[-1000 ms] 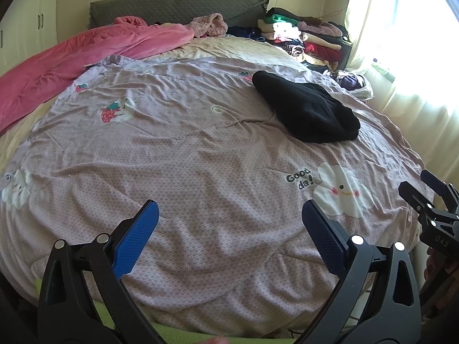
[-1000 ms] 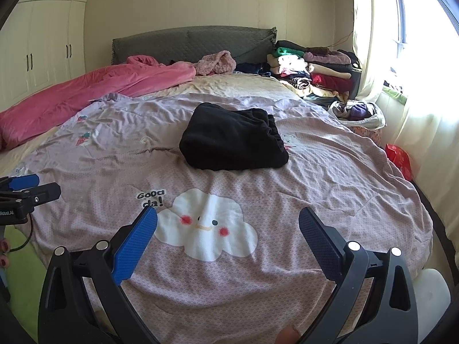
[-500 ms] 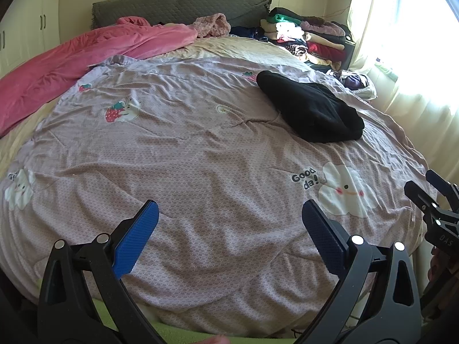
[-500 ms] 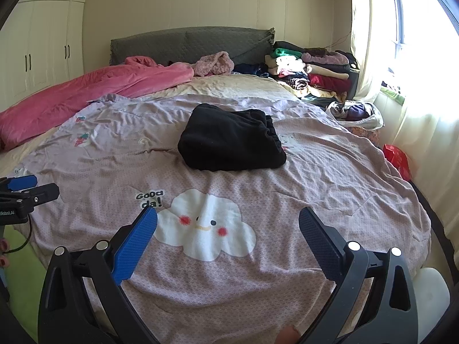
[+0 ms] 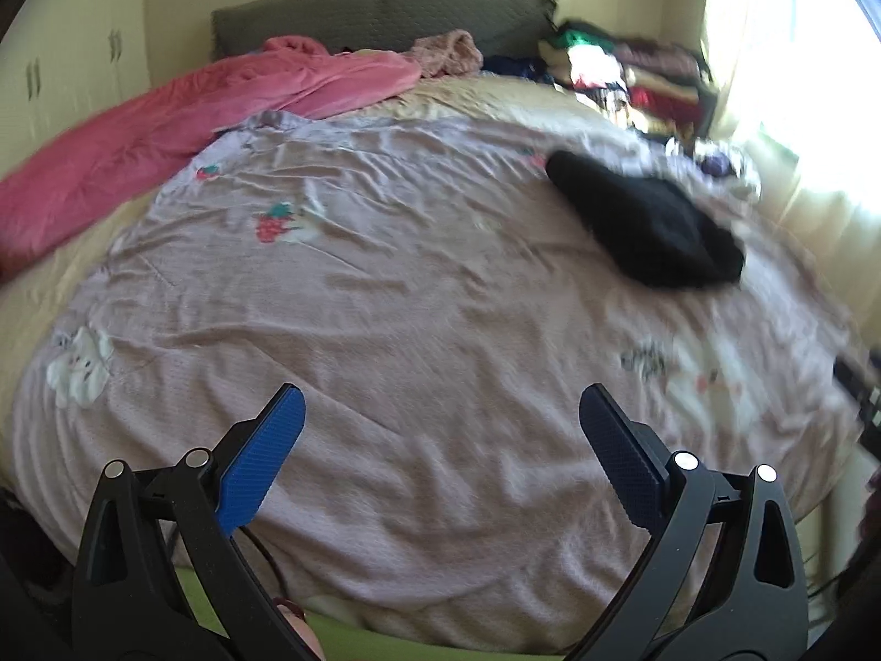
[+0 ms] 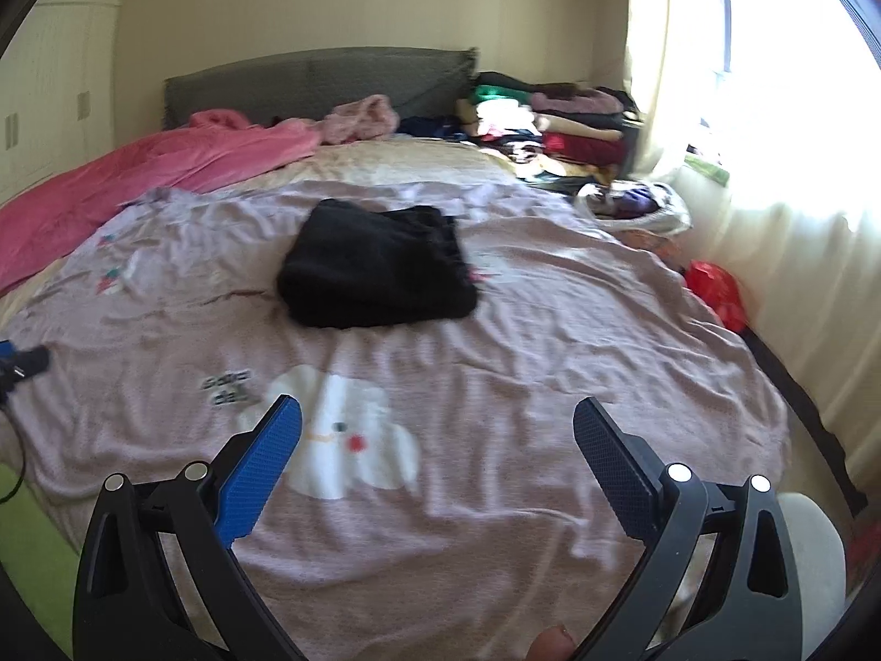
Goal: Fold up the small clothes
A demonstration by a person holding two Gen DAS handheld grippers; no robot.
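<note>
A folded black garment [image 5: 650, 231] [image 6: 374, 270] lies on the lilac printed bedspread [image 5: 396, 319] [image 6: 550, 341], toward the bed's right side. My left gripper [image 5: 440, 424] hangs open over the near edge of the bed, far from the garment, with nothing between its blue pads. My right gripper [image 6: 438, 429] is open too, above the white cloud print [image 6: 352, 446], well short of the garment. The left gripper's tip [image 6: 22, 363] shows at the left edge of the right wrist view. Both views are motion-blurred.
A pink duvet [image 5: 165, 137] [image 6: 137, 176] runs along the bed's left side up to the grey headboard [image 6: 319, 82]. Stacked folded clothes [image 5: 627, 71] [image 6: 550, 126] sit at the far right corner, with a basket of items [image 6: 633, 204] and a red bag [image 6: 716, 286] by the curtained window.
Both cameras have swung and blurred. The black garment sits farther right in the left wrist view, and the right wrist view has risen and shifted. Both grippers stay open.
</note>
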